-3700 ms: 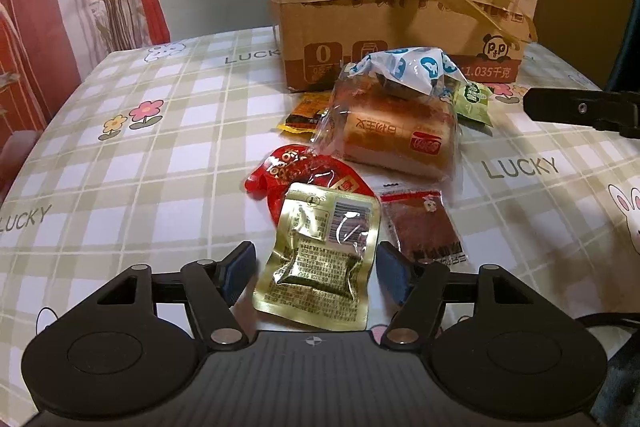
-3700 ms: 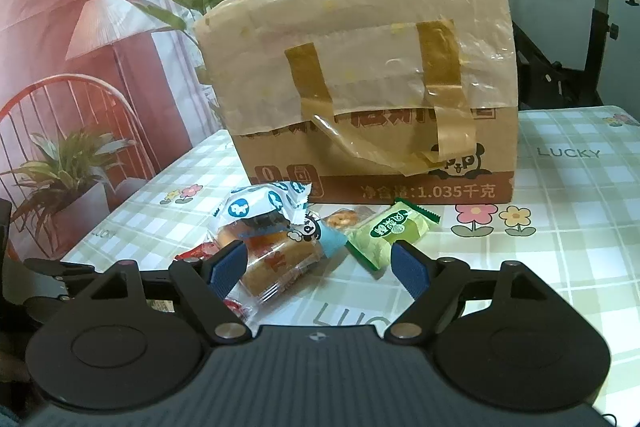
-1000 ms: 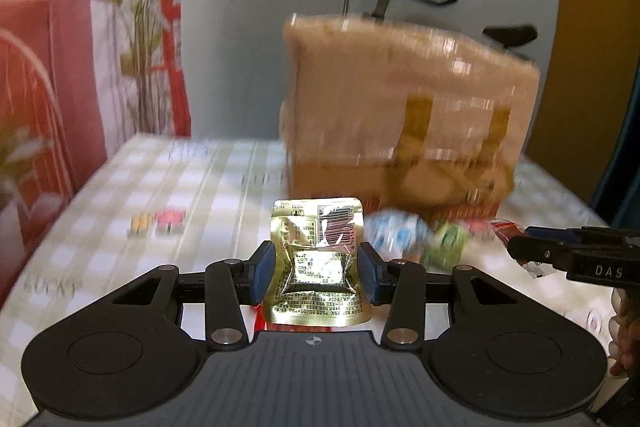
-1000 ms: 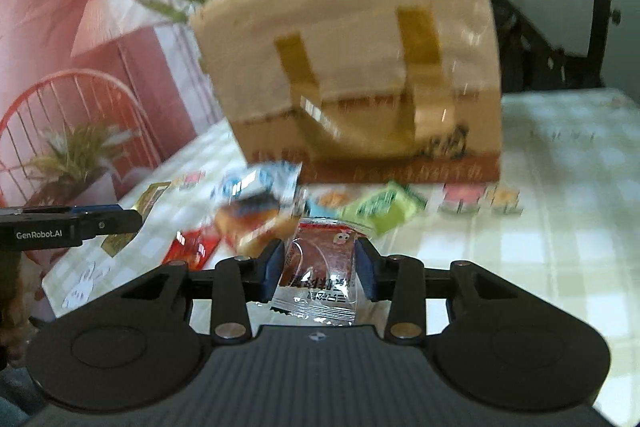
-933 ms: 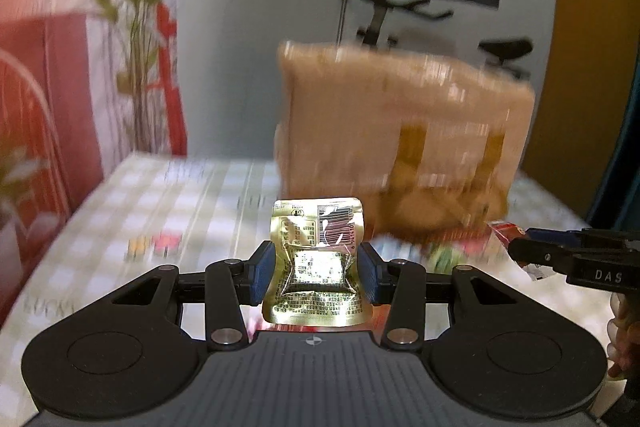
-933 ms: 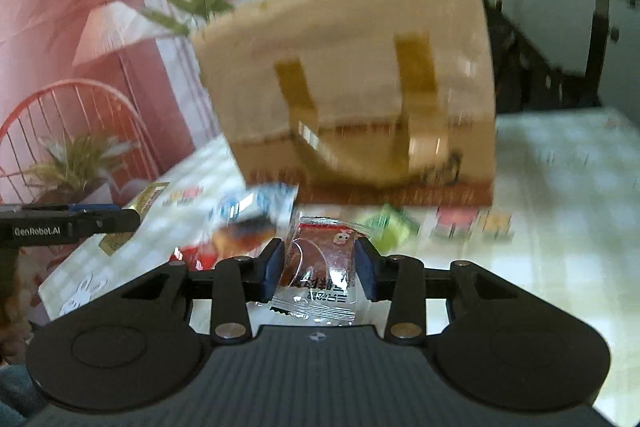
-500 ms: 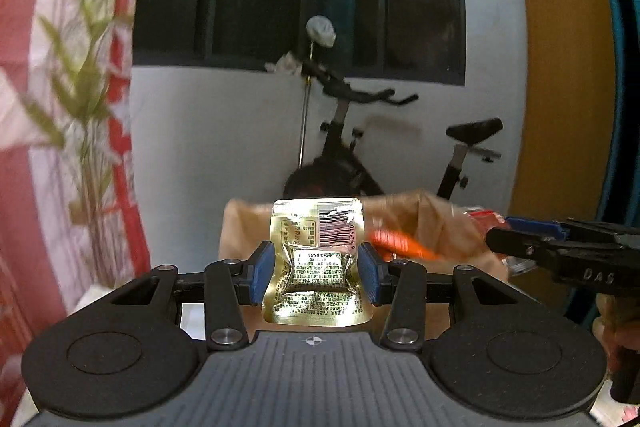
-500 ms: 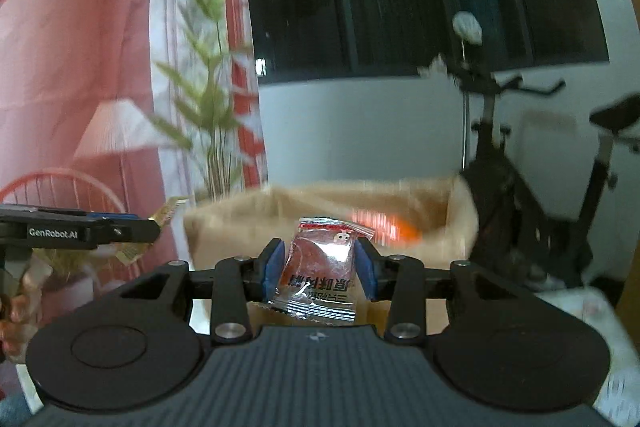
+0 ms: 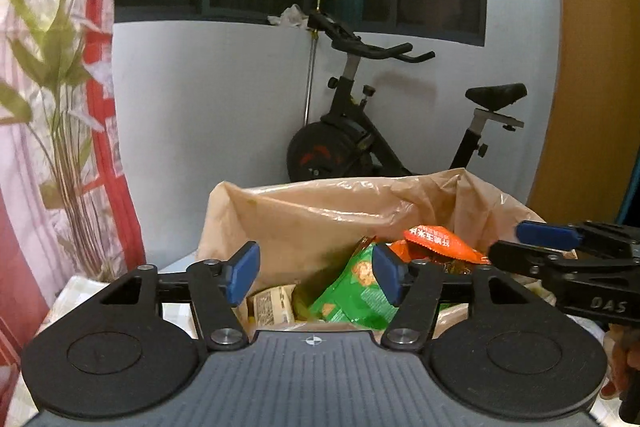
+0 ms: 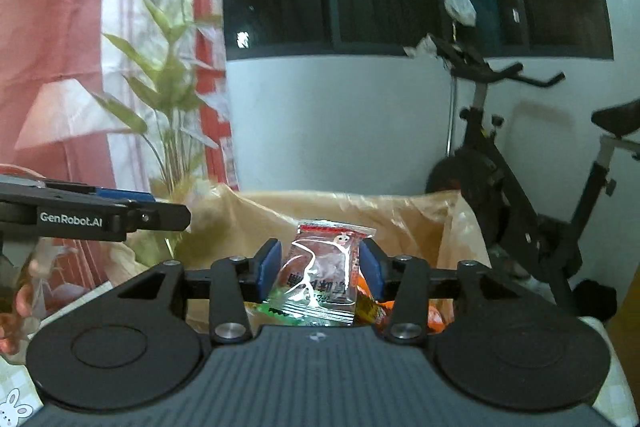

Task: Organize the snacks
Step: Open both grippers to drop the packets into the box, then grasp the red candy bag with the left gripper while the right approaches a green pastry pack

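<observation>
My left gripper (image 9: 314, 273) is open and empty above the open top of the plastic-lined cardboard box (image 9: 304, 215). Inside the box I see a green snack bag (image 9: 352, 291), an orange packet (image 9: 438, 243) and a tan packet (image 9: 272, 305). The gold packet is out of sight. My right gripper (image 10: 319, 271) is shut on a clear packet with a red top and dark filling (image 10: 326, 273), held over the same box (image 10: 392, 215). The right gripper shows side-on at the right of the left wrist view (image 9: 560, 247). The left gripper shows at the left of the right wrist view (image 10: 100, 215).
An exercise bike (image 9: 360, 143) stands behind the box against a grey wall under dark windows. A green plant (image 10: 168, 99) and red-and-white curtain are at the left. A strip of checked tablecloth (image 10: 16, 387) shows at the lower left.
My left gripper has opened and the gold packet it held is gone from between its fingers. Both grippers have come nearer over the box opening. The right gripper still holds its packet.
</observation>
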Available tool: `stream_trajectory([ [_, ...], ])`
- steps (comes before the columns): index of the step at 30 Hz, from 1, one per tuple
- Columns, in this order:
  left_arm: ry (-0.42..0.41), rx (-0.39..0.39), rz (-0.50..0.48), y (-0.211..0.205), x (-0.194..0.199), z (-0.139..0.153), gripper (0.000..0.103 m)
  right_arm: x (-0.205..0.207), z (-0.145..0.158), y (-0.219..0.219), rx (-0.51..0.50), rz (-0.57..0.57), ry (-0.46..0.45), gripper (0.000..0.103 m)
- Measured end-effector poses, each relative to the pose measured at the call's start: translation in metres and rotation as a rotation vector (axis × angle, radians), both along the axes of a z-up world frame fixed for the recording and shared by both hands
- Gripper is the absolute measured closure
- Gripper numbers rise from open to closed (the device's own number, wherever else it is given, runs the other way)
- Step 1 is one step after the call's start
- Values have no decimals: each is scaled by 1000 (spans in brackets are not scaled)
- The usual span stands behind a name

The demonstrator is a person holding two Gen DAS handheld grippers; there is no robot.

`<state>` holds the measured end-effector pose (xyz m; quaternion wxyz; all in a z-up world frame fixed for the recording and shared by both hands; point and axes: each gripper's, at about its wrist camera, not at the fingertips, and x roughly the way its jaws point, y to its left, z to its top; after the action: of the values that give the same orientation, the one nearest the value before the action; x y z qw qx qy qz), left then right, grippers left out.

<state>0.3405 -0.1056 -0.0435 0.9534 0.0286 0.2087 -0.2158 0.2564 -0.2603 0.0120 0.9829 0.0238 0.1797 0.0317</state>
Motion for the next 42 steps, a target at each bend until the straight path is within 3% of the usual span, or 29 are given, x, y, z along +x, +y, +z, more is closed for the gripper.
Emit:
stream_trajectory([
  [4, 19, -43, 3, 23, -11, 0, 36, -12, 2, -2, 2, -12, -4, 43],
  [15, 57, -64, 31, 92, -65, -5, 35, -74, 1, 10, 81, -14, -66, 43],
  [23, 172, -8, 70, 115, -93, -61, 35, -110, -28, 29, 106, -12, -91, 43],
  [32, 293, 53, 104, 108, -113, -130, 35, -125, -71, 40, 99, 3, 6, 43],
  [42, 376, 135, 127, 87, -117, -171, 33, -132, -111, 40, 130, 1, 96, 43],
])
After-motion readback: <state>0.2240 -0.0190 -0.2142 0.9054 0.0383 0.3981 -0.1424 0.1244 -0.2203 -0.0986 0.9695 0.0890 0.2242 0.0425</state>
